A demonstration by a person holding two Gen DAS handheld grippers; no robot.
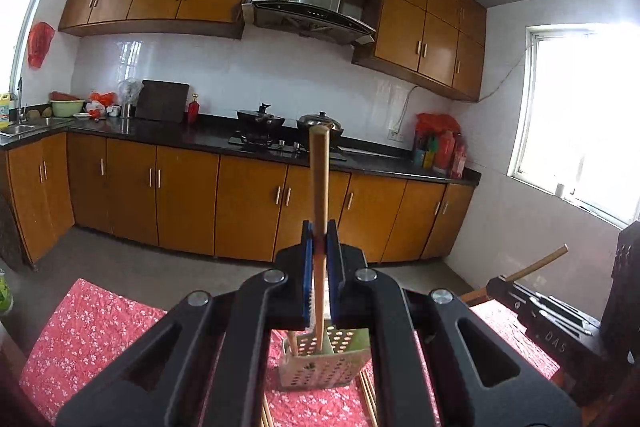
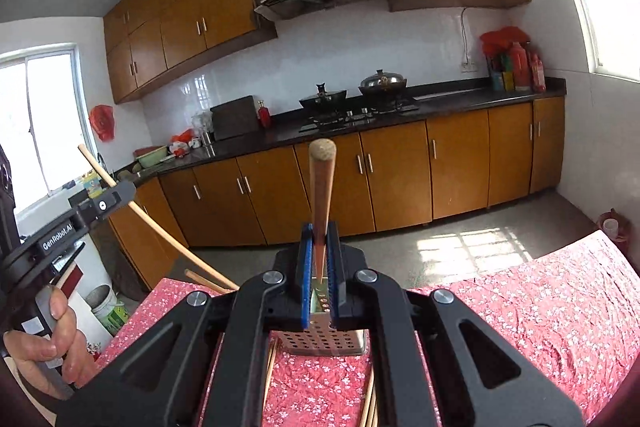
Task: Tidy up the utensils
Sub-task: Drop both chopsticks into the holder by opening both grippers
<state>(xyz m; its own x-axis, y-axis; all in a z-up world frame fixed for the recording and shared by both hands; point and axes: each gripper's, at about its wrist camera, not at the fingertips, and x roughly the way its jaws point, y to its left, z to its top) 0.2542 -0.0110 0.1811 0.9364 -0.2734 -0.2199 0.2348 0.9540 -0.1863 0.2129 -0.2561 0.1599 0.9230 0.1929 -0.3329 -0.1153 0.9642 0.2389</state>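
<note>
My left gripper [image 1: 320, 233] is shut on a wooden chopstick [image 1: 319, 179] that sticks up and forward past its blue pads. Below it a perforated metal utensil holder [image 1: 320, 363] stands on the red floral tablecloth [image 1: 80, 339], with another chopstick in it. Loose chopsticks [image 1: 368, 399] lie beside the holder. My right gripper [image 2: 319, 235] is likewise shut on a chopstick [image 2: 322, 187], held above the same holder [image 2: 324, 343]. Each gripper shows in the other's view: the right one [image 1: 504, 283] at the right edge, the left one [image 2: 120, 193] at the left with a hand [image 2: 48, 339] on its grip.
Beyond the table lies grey floor, then brown cabinets under a dark counter [image 1: 180, 135] with a stove and two lidded pans [image 2: 352, 91]. A dark chair back [image 1: 624, 287] stands at the table's right. A white bucket [image 2: 108, 307] sits on the floor.
</note>
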